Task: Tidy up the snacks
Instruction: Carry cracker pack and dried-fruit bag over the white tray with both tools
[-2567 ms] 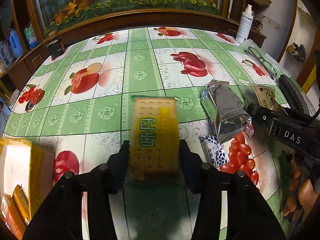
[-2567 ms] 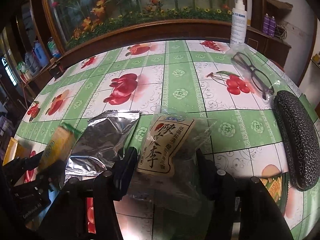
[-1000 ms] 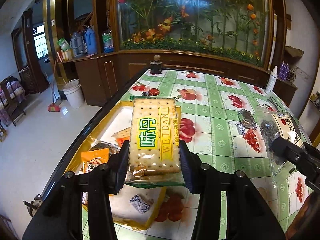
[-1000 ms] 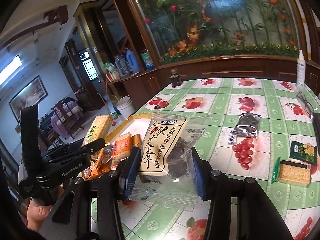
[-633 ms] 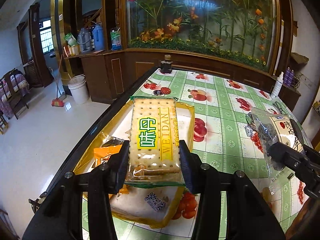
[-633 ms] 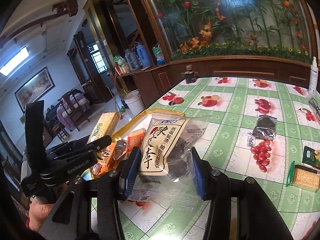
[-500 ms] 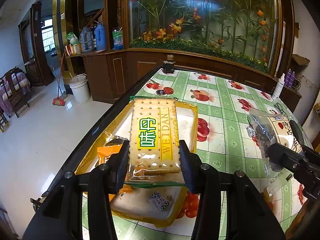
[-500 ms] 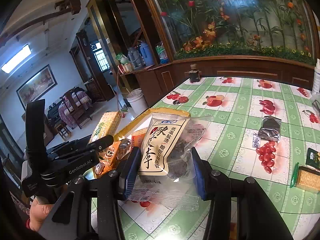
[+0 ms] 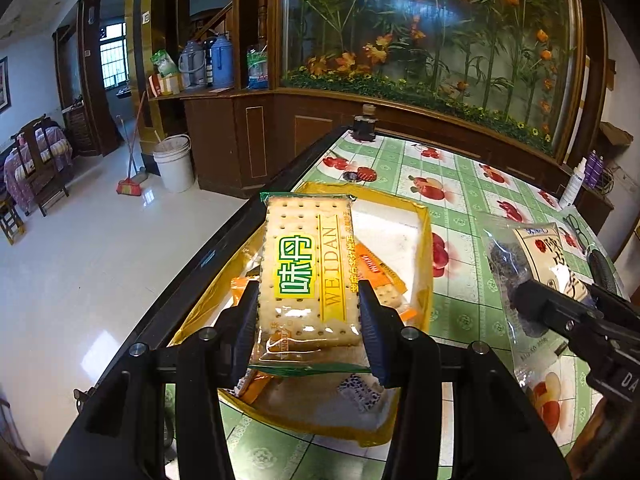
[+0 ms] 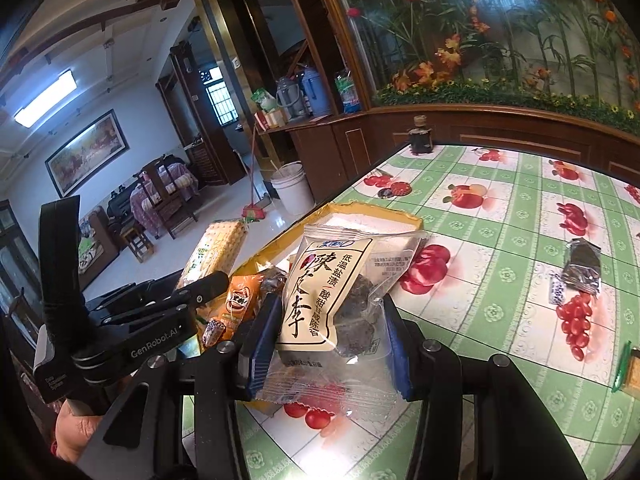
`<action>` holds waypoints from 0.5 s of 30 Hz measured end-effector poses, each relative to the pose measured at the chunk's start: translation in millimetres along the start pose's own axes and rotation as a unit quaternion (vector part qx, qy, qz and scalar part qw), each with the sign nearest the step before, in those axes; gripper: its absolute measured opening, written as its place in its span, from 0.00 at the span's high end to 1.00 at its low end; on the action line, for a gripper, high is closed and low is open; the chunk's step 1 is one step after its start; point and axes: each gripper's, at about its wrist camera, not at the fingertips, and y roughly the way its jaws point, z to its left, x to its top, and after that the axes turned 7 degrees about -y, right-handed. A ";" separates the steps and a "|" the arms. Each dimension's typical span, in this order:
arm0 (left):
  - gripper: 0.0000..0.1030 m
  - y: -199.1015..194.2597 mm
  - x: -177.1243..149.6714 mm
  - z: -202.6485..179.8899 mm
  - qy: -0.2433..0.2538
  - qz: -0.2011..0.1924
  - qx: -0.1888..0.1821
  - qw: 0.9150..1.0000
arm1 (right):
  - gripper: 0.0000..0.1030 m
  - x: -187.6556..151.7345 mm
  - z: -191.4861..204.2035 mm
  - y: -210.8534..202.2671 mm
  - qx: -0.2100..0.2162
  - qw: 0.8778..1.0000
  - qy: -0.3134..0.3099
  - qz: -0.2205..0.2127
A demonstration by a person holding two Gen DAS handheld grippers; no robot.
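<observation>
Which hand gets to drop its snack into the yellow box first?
Probably the left. The left gripper holds the cracker pack right over the yellow box. The right gripper holds the plum bag nearer the box's edge.

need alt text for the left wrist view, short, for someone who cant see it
The left tongs grip a pack of crackers held above a yellow tray of snacks at the edge of a table with a green fruit-print cloth. At right, the right tongs hold a clear bag of dried plums.
</observation>
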 end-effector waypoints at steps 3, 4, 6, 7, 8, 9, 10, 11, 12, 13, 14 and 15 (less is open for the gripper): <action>0.56 5.3 -1.7 8.3 -0.007 0.006 0.001 1.000 | 0.52 5.3 0.3 16.2 0.004 1.000 -0.002 0.007; 0.56 7.8 -2.0 11.1 -0.009 0.009 0.002 1.000 | 0.52 7.5 0.6 22.3 0.006 1.000 -0.003 0.008; 0.56 13.4 -2.6 13.4 -0.011 0.017 0.001 1.000 | 0.52 12.8 2.6 35.9 0.008 1.000 -0.009 0.012; 0.56 15.6 -3.1 14.3 -0.012 0.022 -0.002 1.000 | 0.52 15.7 2.7 43.8 0.008 1.000 -0.011 0.015; 0.56 18.1 -3.4 14.5 -0.013 0.026 -0.005 1.000 | 0.52 18.9 2.6 51.5 0.009 1.000 -0.012 0.018; 0.56 21.1 -3.7 14.1 -0.012 0.029 -0.007 0.999 | 0.52 22.2 1.6 60.1 0.008 1.000 -0.012 0.021; 0.56 24.9 -3.9 12.7 -0.010 0.033 -0.006 0.999 | 0.52 25.5 -0.1 69.3 0.007 1.000 -0.011 0.025; 0.56 28.6 -3.3 11.8 -0.008 0.036 -0.007 0.999 | 0.53 28.5 -2.6 77.7 0.006 1.000 -0.008 0.028; 0.56 32.7 -2.7 11.0 -0.007 0.040 -0.008 0.999 | 0.54 32.4 -5.3 86.0 0.005 1.000 -0.007 0.028; 0.56 37.4 -1.6 10.1 -0.006 0.043 -0.009 0.999 | 0.55 35.5 -6.6 91.8 0.004 1.000 -0.006 0.028; 0.56 41.3 -0.8 9.9 -0.006 0.047 -0.009 0.999 | 0.56 39.0 -8.3 97.4 0.002 1.000 -0.006 0.028; 0.56 45.2 1.1 9.8 -0.007 0.050 -0.011 0.999 | 0.59 42.8 -10.3 103.5 0.000 1.000 -0.006 0.030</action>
